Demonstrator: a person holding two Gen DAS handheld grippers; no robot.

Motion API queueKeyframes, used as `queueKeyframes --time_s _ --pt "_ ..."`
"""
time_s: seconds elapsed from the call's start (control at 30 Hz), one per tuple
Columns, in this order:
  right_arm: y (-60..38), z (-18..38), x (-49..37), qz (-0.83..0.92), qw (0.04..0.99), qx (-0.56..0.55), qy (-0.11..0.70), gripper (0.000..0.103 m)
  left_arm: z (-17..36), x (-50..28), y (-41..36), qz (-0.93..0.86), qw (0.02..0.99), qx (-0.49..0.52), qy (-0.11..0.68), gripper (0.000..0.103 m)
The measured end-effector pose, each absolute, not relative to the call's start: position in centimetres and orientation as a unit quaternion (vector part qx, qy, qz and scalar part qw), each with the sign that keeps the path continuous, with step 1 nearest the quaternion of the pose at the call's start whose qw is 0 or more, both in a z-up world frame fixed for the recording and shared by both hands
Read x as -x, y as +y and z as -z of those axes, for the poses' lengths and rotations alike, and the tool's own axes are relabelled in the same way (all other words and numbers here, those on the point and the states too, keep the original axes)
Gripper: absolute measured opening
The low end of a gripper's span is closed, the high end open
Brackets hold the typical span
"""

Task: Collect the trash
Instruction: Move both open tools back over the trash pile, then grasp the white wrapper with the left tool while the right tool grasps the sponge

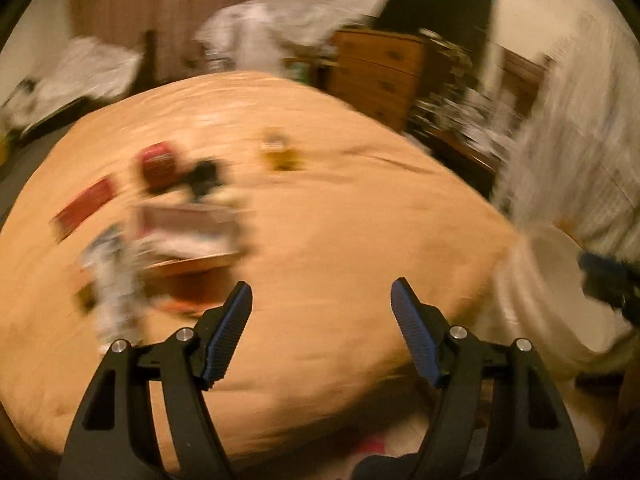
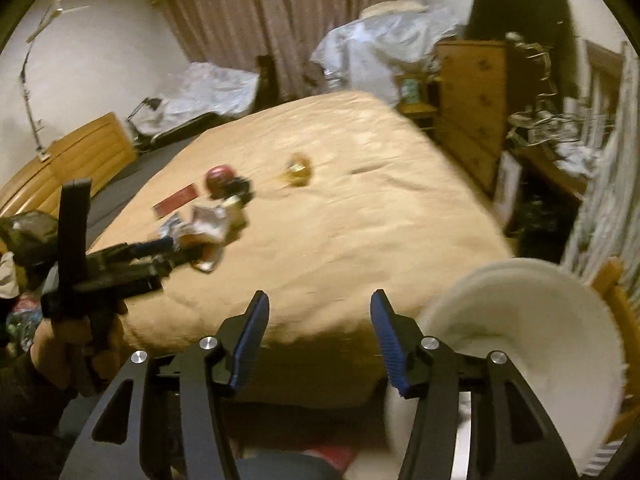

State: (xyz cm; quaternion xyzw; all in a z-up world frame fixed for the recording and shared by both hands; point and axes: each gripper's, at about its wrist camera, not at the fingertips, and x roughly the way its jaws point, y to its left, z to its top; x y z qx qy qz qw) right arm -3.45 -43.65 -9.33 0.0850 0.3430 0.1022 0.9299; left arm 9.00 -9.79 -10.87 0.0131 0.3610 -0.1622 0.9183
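Closest to me, my right gripper (image 2: pixel 318 320) hangs just off the near edge of the bed (image 2: pixel 360 220), its blue pads spread apart with nothing between them. My left gripper (image 1: pixel 321 312) is likewise released and empty, over the near part of the bed's tan cover. In the right wrist view I can also see it from the side, held in a hand (image 2: pixel 60 344) at the bed's near left corner and pointing in toward the litter.

Just beside the bed's near right corner stands a white bin (image 2: pixel 560 320), its mouth open toward me; I cannot make out anything inside it.

The trash lies on the bed's left half, about midway up. Nearest is a heap of crumpled wrappers and a flattened carton (image 2: pixel 204 228). The left wrist view is too smeared for me to separate the pieces. Just past the heap, a flat red packet (image 2: pixel 176 200) lies toward the bed's left edge, with a round red container (image 2: pixel 220 178) beside it and a small black item (image 2: pixel 242 186) touching that. Farther toward the bed's middle, well apart from the heap, sits a crinkled amber wrapper (image 2: pixel 298 172).

Beyond the bed's far right corner stands a wooden chest of drawers (image 2: pixel 468 108). Behind the far edge a pale sheet is draped over something bulky (image 2: pixel 380 52), in front of brown curtains (image 2: pixel 280 12).
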Motion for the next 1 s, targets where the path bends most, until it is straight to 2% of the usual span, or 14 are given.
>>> queueKeyframes --time_s 0.27,0.57,0.6,0.63,0.7,0.8,0.87,0.93,1.0 --pt "-37.2 11.2 0.6 -0.156 0.914 -0.071 0.367 0.056 13.1 -12.2 4.1 0.027 0.921 0.077 0.381 0.069" --pt "-33.0 13.7 -3.4 -0.201 0.896 -0.028 0.395 0.056 17.2 -16.7 4.9 0.036 0.897 0.086 0.431 0.069" --pt "-32.6 13.9 -3.8 -0.205 0.894 -0.022 0.398 0.055 17.5 -16.9 5.0 0.035 0.897 0.083 0.432 0.068" --pt "-32.0 14.2 -4.3 -0.21 0.892 -0.016 0.4 0.055 17.7 -16.9 5.0 0.036 0.898 0.077 0.433 0.061" --pt "-30.7 14.7 -5.1 -0.22 0.888 -0.004 0.405 0.054 18.2 -16.9 4.8 0.051 0.895 0.068 0.439 0.056" --pt "-29.1 15.4 -6.5 -0.232 0.882 0.005 0.41 0.054 18.4 -16.9 5.4 0.066 0.892 0.079 0.44 0.055" --pt "-28.3 15.6 -7.3 -0.238 0.88 0.006 0.412 0.054 18.0 -16.9 6.1 0.072 0.892 0.109 0.432 0.059" --pt "-27.6 15.7 -7.8 -0.243 0.878 0.006 0.412 0.054 17.2 -16.6 6.4 0.08 0.897 0.123 0.418 0.069" --pt "-26.9 15.8 -8.3 -0.249 0.876 0.008 0.413 0.054 16.8 -16.7 6.1 0.091 0.899 0.12 0.411 0.07"
